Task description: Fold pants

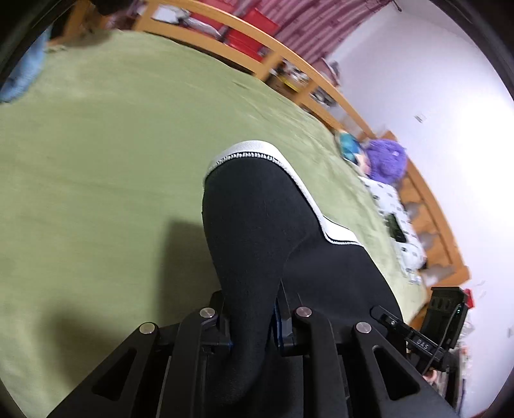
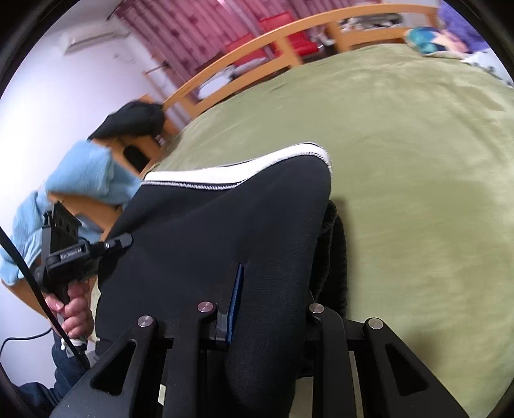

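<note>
Bed: a wide bed under a green blanket filled most of both views; its wooden rail curved along the far edge.
Wall: a pale wall stood beyond the rail, with pink striped curtains and red boxes behind the slats.
Pants: the black pants with a white edge band were lifted off the blanket, pinched in both grippers, the cloth stretched between them and arching up in the middle of each view; the band ran along the far top edge.
Blue cloth: a light blue cloth lay at the left end of the bed, with a dark garment draped on the frame above it.
Pillow end: a purple plush toy, a teal object and a patterned white pillow sat at the right end of the bed.
Left gripper: the left gripper had its fingers closed tight on a bunched fold of the black cloth, which ran down between them; in the right wrist view it appeared at the left, held by the person's hand.
Right gripper: the right gripper had its fingers nearly together on a thick fold of the pants; the right finger was hidden by cloth.
</note>
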`<act>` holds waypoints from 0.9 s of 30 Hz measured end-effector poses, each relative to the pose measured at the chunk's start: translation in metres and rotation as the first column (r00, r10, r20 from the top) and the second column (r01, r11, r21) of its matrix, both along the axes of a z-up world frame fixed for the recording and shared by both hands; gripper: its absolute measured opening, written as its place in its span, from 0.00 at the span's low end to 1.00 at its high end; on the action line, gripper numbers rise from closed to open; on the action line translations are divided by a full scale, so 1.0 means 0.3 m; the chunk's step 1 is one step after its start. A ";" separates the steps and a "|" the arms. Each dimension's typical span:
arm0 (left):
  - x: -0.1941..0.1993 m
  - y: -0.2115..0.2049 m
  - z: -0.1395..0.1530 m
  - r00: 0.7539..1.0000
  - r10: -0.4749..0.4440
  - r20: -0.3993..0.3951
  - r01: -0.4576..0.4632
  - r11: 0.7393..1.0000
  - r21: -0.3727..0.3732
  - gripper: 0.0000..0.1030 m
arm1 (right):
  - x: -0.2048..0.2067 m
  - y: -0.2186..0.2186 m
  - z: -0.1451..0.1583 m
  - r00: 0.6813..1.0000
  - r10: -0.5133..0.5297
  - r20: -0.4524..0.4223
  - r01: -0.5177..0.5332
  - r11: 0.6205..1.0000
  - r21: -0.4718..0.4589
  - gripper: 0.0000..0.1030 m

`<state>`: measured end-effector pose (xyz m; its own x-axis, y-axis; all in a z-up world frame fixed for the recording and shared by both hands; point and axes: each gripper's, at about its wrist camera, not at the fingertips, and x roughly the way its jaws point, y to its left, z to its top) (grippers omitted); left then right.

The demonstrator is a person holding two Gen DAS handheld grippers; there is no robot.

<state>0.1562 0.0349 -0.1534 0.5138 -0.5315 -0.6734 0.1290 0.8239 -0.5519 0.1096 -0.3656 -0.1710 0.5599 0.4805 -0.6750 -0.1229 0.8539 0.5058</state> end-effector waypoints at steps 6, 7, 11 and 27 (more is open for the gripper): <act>-0.014 0.259 -0.056 0.996 0.052 -0.069 -0.049 0.998 0.047 0.19 | 0.058 0.283 -0.063 0.995 0.101 -0.007 -0.101 0.995 0.023 0.25; -0.010 0.283 -0.097 0.992 0.057 -0.109 -0.052 0.998 0.046 0.21 | 0.065 0.315 -0.080 0.995 0.097 -0.015 -0.098 0.995 -0.012 0.28; -0.051 0.279 -0.147 0.990 0.084 -0.114 -0.059 0.976 0.211 0.32 | 0.063 0.335 -0.096 0.998 0.040 -0.051 -0.048 0.983 -0.176 0.54; -0.444 0.187 -0.202 0.990 0.139 -0.033 -0.126 0.960 0.250 0.50 | -0.246 0.403 -0.067 0.989 0.106 0.106 -0.075 0.961 -0.266 0.35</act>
